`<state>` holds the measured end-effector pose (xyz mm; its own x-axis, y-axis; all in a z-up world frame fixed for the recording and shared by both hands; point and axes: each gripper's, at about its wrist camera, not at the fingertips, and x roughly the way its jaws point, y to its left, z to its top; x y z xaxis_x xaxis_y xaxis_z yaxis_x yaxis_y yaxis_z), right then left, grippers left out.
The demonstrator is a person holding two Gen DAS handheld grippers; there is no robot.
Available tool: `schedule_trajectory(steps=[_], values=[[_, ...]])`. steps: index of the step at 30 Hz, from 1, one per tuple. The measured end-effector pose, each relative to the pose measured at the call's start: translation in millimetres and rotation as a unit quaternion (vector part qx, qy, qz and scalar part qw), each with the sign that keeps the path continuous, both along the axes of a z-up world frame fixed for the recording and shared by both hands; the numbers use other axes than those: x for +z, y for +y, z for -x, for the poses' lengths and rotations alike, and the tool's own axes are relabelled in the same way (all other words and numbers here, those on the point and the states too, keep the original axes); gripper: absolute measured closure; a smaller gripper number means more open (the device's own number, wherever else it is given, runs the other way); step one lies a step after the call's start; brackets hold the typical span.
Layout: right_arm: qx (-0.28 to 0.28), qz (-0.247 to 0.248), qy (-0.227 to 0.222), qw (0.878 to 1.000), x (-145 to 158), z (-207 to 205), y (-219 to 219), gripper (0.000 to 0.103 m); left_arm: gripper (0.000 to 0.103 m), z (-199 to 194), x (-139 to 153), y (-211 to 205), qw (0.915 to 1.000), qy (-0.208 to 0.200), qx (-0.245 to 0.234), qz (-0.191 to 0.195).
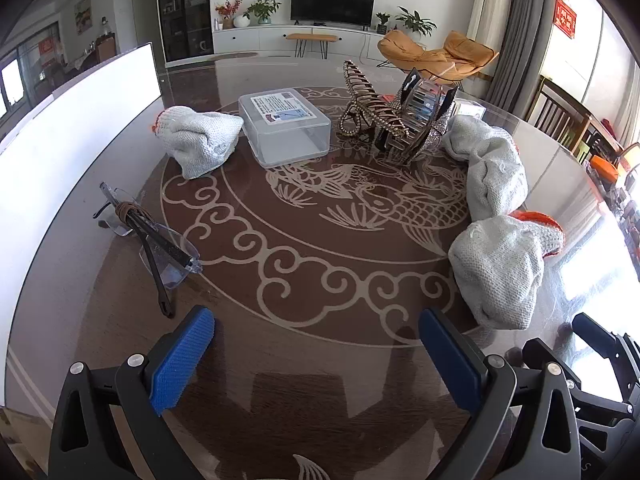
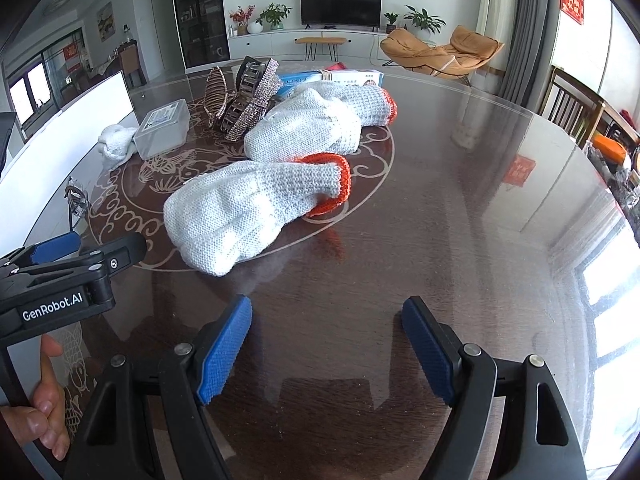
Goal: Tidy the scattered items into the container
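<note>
- Behind the glossy brown table (image 1: 304,344) with its pale fish pattern sits a living room — television, plants, orange chair.
- Left tool (image 1: 316,344) hovers low over the table, jaws spread wide, holding nothing.
- Right tool (image 2: 326,344) likewise stands open and empty.
- Clear lidded box (image 1: 285,130) sits near the table's middle, a knit glove (image 1: 198,140) just beside it.
- Two more orange-cuffed gloves (image 2: 248,212) lie to the right — one nearer the tools, one behind.
- Hair clips (image 1: 394,114) stand clustered beside the box.
- Glasses (image 1: 154,244) lie folded at the left.
</note>
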<state>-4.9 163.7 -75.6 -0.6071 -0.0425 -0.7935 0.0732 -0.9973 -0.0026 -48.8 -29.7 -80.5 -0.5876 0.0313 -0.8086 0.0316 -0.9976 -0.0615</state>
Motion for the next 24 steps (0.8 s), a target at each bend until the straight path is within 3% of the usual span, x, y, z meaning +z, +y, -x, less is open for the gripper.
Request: schedule_trajectory(steps=[11,24], values=[[0.000,0.000,0.000,1.000,-0.1,-0.7,-0.8,0.023,0.000,2.5,-2.6,7.9,0.9994,-0.011,-0.001,0.031],[0.000,0.000,0.000,1.000,-0.3,-0.6,-0.9,0.023,0.000,2.4,-2.8,7.5,0.9995,-0.010,-0.001,0.030]])
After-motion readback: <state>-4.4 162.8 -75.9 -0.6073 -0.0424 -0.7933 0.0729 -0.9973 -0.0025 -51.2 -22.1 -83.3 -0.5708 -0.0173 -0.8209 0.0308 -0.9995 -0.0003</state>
